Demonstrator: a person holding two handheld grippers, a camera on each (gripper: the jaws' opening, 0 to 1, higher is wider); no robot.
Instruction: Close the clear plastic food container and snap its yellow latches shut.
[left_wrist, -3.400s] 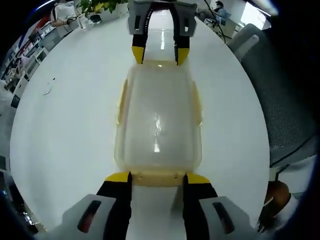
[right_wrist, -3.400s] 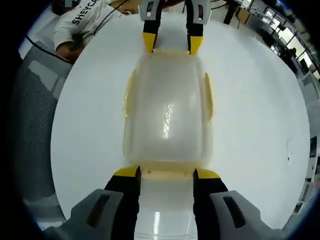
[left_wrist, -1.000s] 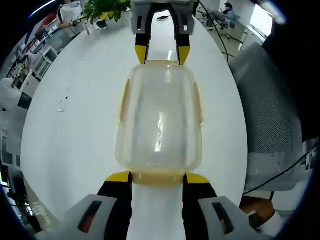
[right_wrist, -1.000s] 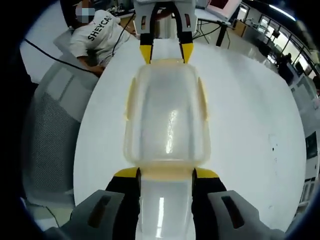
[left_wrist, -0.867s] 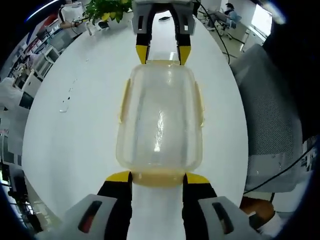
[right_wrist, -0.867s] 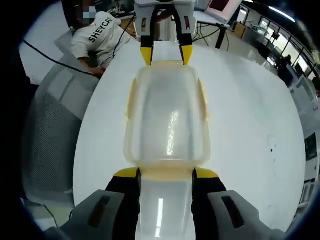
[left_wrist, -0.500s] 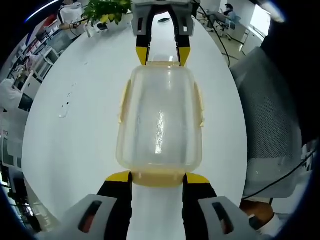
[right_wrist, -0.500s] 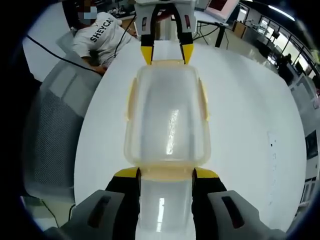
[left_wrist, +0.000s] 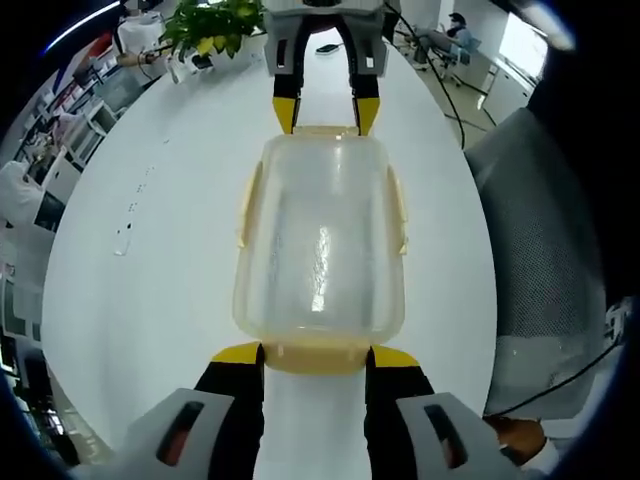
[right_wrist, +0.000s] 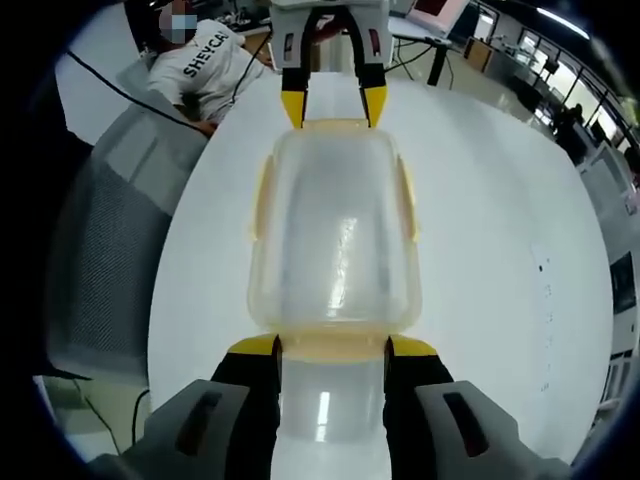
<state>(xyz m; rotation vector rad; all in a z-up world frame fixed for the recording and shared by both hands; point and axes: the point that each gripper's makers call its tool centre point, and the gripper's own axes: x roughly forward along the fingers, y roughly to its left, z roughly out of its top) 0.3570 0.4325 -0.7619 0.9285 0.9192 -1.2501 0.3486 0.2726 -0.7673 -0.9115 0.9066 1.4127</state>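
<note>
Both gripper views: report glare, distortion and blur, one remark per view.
Left gripper view: a bright streak of glare runs down the container lid; fisheye curves the white table edge; the plant is soft. Right gripper view: glare streak on the lid, another between the right gripper tips; the background desks are bent and blurry.

A white table (left_wrist: 150, 250) — a potted plant (left_wrist: 215, 20) at its far edge, a grey mesh chair (right_wrist: 110, 250) beside it.

An open-plan office: a large white counter (left_wrist: 150, 260) with grey mesh chairs (right_wrist: 110, 250) at its edges, a potted plant (left_wrist: 215, 20) at its far edge, desks (right_wrist: 560, 90) and seated people (right_wrist: 205, 60) beyond.
</note>
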